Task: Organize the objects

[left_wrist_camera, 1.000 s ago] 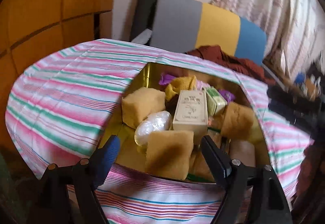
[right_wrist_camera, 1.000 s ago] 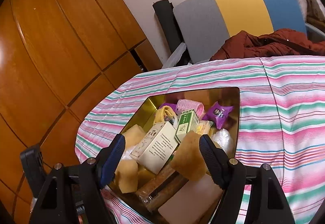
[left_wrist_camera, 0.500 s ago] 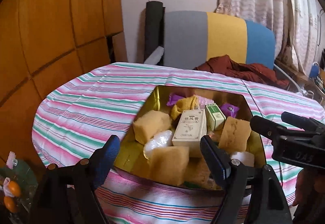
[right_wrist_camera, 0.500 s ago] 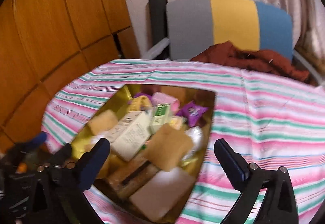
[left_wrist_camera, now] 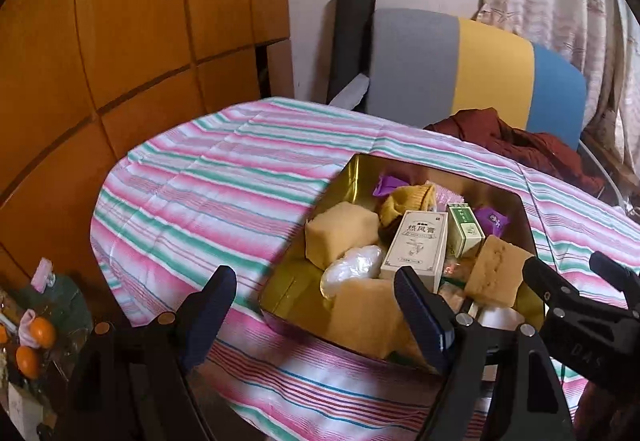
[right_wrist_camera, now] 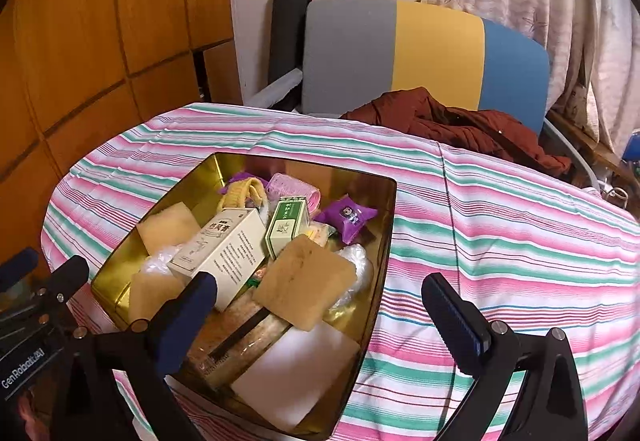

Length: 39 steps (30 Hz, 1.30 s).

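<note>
A gold tin (left_wrist_camera: 280, 289) (right_wrist_camera: 384, 241) sits on the striped cloth, crammed with things. Inside are a cream box (left_wrist_camera: 416, 245) (right_wrist_camera: 224, 253), a small green box (left_wrist_camera: 464, 229) (right_wrist_camera: 288, 225), a purple packet (right_wrist_camera: 348, 217), a pink roll (right_wrist_camera: 292, 189), a white block (right_wrist_camera: 296, 369) and several yellow sponges; one sponge (right_wrist_camera: 304, 281) lies tilted on top. My left gripper (left_wrist_camera: 312, 275) hangs open over the tin's near left corner. My right gripper (right_wrist_camera: 320, 283) stands wide open above the tin's near end, touching nothing. Each gripper shows at the edge of the other's view.
The pink, green and white striped tablecloth (right_wrist_camera: 500, 241) has bare room right of the tin. Behind the table stands a grey, yellow and blue chair (right_wrist_camera: 432, 49) with a dark red garment (right_wrist_camera: 460, 125). A wood-panelled wall (left_wrist_camera: 120, 21) runs on the left, and small orange things (left_wrist_camera: 28, 345) lie low left.
The right gripper's jaws have spread much wider and it has swung, so the tin sits further left in its view. Both grippers have tilted up, showing more of the room.
</note>
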Motion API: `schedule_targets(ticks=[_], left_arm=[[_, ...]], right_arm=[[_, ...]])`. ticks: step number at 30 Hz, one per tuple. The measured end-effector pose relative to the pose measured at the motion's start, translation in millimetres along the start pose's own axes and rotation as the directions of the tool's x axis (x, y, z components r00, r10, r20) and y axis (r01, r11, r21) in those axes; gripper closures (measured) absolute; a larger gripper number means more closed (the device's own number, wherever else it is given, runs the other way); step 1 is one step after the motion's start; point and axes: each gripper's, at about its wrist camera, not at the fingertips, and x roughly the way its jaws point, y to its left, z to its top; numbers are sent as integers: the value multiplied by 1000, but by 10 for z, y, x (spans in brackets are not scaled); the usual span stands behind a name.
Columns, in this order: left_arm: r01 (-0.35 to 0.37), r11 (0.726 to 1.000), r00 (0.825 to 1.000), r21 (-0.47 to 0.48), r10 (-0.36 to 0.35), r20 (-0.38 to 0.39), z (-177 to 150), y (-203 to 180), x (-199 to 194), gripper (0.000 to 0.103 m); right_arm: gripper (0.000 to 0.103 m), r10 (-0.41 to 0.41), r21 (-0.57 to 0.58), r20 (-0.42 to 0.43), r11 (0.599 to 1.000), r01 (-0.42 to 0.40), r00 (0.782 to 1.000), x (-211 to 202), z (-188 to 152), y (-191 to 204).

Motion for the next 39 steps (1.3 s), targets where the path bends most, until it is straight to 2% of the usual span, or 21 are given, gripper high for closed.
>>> schedule_targets(ticks=[8, 13, 20, 24, 31, 35, 39], left_arm=[[30, 999, 999, -26, -31, -11, 9, 0, -6, 21], [-32, 999, 999, 18, 32, 11, 4, -101, -64, 21], [-73, 996, 997, 44, 71, 35, -4, -127, -109, 21], [-65, 997, 998, 36, 64, 30, 10, -105, -109, 21], [-82, 995, 996, 53, 81, 22, -21, -119, -66, 22], [-83, 995, 997, 56, 83, 1, -51, -112, -6, 30], [-82, 996, 996, 38, 83, -17, -66, -78, 44, 31]], right_arm=[[0, -15, 21, -17, 1000, 15, 1000, 5, -6, 3], [0, -25, 23, -19, 999, 26, 999, -4, -6, 16], [0, -46, 35, -16, 998, 46, 999, -24, -4, -19], [0, -68, 23, -30, 997, 68, 997, 15, -30, -10], [0, -28, 27, -35, 999, 29, 999, -1, -53, 9], [0, -31, 18, -36, 999, 31, 999, 5, -59, 32], [0, -22, 27, -41, 999, 23, 999, 17, -71, 26]])
